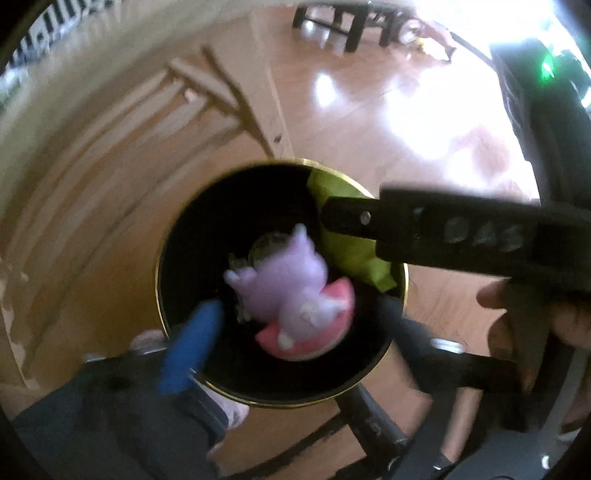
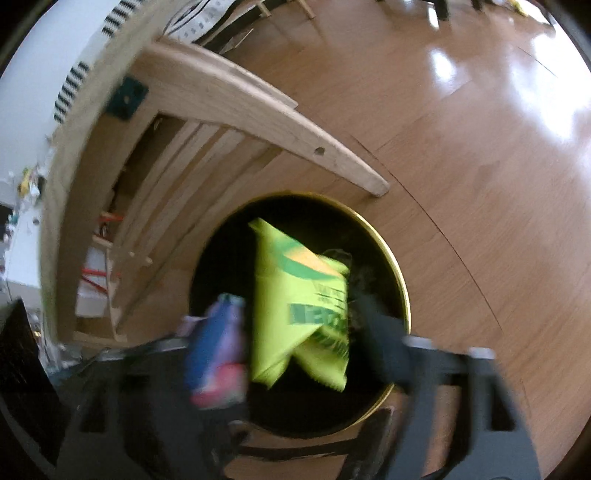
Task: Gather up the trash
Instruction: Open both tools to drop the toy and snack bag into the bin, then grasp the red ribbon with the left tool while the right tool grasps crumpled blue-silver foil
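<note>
A round black bin with a gold rim (image 1: pixel 400 266) (image 2: pixel 400 280) stands on the wooden floor below both grippers. In the left wrist view my left gripper (image 1: pixel 291 317) is open over the bin mouth, and a purple and pink toy figure (image 1: pixel 295 291) hangs between its fingers, blurred, apparently loose. The other hand-held gripper (image 1: pixel 443 229) reaches in from the right over a lime green bag (image 1: pixel 351 251). In the right wrist view my right gripper (image 2: pixel 299 332) is open, and the lime green snack bag (image 2: pixel 295 302) is between its fingers above the bin; I cannot tell if it is touched.
A light wooden chair (image 2: pixel 229 99) (image 1: pixel 207 92) stands just beyond the bin on the left. Glossy wooden floor (image 2: pixel 480 166) spreads to the right. Dark chair legs (image 1: pixel 332 22) stand far off. A person's hand (image 1: pixel 535 332) holds the right gripper.
</note>
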A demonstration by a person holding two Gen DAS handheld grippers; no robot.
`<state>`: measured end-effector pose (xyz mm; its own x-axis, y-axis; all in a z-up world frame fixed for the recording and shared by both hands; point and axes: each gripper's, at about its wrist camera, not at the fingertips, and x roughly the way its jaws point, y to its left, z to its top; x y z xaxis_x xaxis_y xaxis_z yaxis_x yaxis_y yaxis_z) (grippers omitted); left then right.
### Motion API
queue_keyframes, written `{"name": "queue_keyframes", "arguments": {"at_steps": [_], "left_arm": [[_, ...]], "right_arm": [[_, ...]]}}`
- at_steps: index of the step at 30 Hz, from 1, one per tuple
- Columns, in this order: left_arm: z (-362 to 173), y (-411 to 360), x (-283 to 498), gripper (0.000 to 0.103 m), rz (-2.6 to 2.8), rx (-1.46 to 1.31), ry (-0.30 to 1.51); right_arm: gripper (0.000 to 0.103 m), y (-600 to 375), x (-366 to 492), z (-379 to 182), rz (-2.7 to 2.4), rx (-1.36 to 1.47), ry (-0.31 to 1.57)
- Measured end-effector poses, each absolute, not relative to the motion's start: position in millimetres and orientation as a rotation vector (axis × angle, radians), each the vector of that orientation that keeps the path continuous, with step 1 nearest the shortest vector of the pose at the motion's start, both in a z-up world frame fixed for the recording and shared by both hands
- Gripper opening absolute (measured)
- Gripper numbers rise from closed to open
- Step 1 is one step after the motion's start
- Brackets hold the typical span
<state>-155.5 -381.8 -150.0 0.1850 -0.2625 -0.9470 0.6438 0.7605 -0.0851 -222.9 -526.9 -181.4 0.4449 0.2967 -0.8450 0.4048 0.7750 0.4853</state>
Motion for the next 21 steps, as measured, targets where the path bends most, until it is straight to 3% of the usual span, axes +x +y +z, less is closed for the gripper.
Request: {"name": "queue_keyframes", "arguments": {"at_steps": [3, 12, 21], "left_arm": [[-125.2, -377.7, -163.8, 0.097, -0.688, 0.319, 1.153], [-17.7, -332.0, -162.8, 0.097, -0.628, 0.148, 0.948], [31.6, -208.0, -71.6, 0.097, -0.315, 0.077, 0.903]], "right_arm": [[0.096, -541.7, -235.6, -152.3, -0.157, 0.662, 1.061], [0.096, -540.7, -248.2, -35.2, -0.296, 0.316, 0.689], [0.096, -457.9, -143.5, -9.4, -0.076, 0.173, 0.732]]}}
